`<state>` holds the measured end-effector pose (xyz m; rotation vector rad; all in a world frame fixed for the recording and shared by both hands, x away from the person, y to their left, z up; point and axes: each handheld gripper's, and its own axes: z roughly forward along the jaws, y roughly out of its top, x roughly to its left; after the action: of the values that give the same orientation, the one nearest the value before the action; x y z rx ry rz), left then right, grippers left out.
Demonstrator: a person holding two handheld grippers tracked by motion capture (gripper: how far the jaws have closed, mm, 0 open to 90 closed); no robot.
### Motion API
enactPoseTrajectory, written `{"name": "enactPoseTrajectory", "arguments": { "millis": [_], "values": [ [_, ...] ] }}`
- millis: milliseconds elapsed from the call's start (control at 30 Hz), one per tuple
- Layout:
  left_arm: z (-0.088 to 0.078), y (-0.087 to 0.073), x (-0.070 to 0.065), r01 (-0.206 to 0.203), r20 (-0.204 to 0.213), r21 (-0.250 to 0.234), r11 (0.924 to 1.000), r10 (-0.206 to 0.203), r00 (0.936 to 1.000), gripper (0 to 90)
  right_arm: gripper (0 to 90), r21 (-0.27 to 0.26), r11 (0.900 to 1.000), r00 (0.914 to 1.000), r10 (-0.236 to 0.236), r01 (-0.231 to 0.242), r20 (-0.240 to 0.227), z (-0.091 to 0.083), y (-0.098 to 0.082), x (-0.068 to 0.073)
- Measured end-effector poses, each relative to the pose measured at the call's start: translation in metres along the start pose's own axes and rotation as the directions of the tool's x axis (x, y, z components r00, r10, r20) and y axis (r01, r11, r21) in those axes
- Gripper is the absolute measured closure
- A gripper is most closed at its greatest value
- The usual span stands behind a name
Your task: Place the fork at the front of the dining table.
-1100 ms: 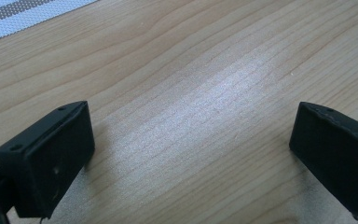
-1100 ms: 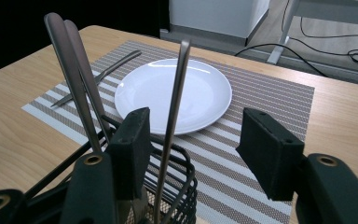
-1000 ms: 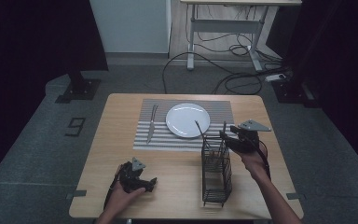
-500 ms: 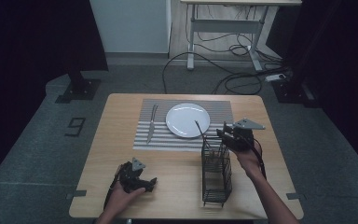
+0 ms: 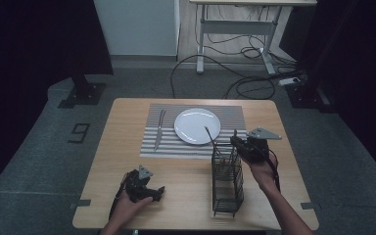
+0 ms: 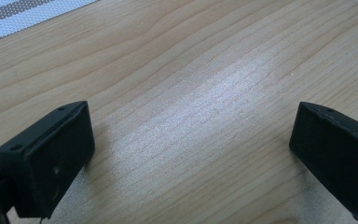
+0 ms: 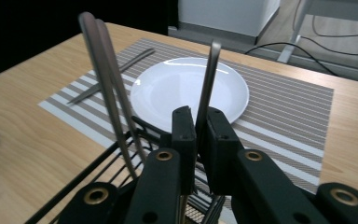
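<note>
Nearest, left hand-held gripper point(image 5: 159, 193): jaws wide, nothing between, low over bare counter point(image 5: 186, 181). Right hand-held gripper point(image 7: 196, 135): jaws just closed, now clamped on a utensil handle point(image 7: 208, 79) standing upright in the wire rack point(image 5: 226, 181). Beside it, two more handles point(image 7: 103, 70). Beyond: plate point(image 5: 197, 125) on striped mat point(image 5: 235, 115); knife point(image 5: 159, 129) left of plate.

Two handles point(image 7: 106, 79) stand close left of my right gripper point(image 7: 197, 135); above the rack point(image 5: 226, 183) is free.
</note>
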<state>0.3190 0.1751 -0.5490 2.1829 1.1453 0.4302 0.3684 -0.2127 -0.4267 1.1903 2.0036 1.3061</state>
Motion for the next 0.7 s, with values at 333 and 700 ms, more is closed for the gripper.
{"name": "enactPoseTrajectory", "arguments": {
  "millis": [333,700],
  "values": [
    [0.000,0.000,0.000,0.000,0.001,0.001,1.0000,0.000,1.0000,0.0,86.0,-0.103,0.994,0.9994,-0.034,0.034,-0.003,-0.022,0.010,0.009],
    [0.000,0.000,0.000,0.001,0.002,0.000,1.0000,-0.001,1.0000,0.0,86.1,-0.201,0.979,0.9991,-0.036,0.031,-0.020,-0.054,0.034,0.010]
  ]
}}
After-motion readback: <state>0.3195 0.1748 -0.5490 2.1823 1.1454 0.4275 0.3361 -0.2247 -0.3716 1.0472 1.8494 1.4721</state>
